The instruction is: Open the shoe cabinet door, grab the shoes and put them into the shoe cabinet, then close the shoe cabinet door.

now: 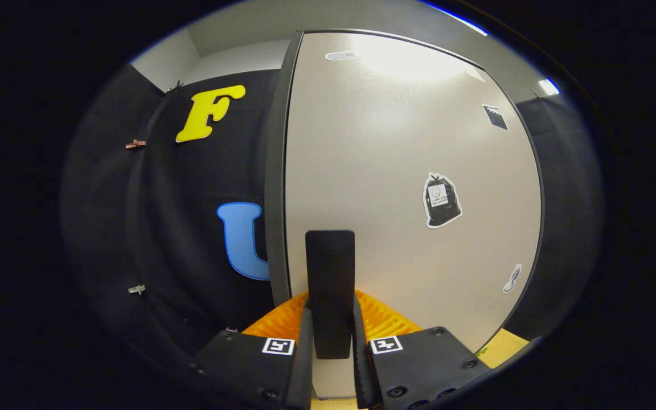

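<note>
Black-draped booth: gripper [331,336] clamps door handle [330,290] between fingers.

Hand-held gripper [331,341] points straight ahead, level, with both fingers drawn close and parallel. Both fingers [303,353] press on the flanks of an upright dark handle [330,285] standing between them, its lower end clamped.

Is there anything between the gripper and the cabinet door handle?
No. The gripper has its fingers on either side of the dark upright handle of the shoe cabinet door; nothing lies between them.
</note>
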The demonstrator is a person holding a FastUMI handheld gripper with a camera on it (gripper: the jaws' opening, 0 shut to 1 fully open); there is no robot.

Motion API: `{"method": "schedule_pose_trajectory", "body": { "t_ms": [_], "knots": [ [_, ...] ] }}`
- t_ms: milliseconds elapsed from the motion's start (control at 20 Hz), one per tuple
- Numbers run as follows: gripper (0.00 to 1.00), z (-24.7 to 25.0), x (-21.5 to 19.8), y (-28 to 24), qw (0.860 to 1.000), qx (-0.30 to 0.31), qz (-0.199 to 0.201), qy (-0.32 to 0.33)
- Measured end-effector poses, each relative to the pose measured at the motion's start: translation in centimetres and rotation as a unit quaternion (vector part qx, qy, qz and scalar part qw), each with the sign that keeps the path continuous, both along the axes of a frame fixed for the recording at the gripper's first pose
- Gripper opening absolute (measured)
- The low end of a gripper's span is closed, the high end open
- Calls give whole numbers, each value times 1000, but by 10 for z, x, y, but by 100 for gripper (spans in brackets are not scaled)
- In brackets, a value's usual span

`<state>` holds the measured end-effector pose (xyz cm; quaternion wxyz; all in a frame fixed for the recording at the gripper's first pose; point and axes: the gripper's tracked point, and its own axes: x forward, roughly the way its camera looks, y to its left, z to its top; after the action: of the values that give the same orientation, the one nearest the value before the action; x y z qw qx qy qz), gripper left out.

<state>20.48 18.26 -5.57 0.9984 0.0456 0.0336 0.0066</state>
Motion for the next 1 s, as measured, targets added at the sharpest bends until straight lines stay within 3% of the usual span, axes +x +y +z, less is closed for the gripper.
{"method": "schedule_pose_trajectory", "body": {
  "t_ms": [150, 200, 1000],
  "knots": [
    [27, 0, -1, 0, 1000, 1, 11, 3],
    [20, 0, -1, 1, 1000, 2, 12, 3],
    [19, 21, -72, -9, 998, 15, 69, -5]
  ]
}}
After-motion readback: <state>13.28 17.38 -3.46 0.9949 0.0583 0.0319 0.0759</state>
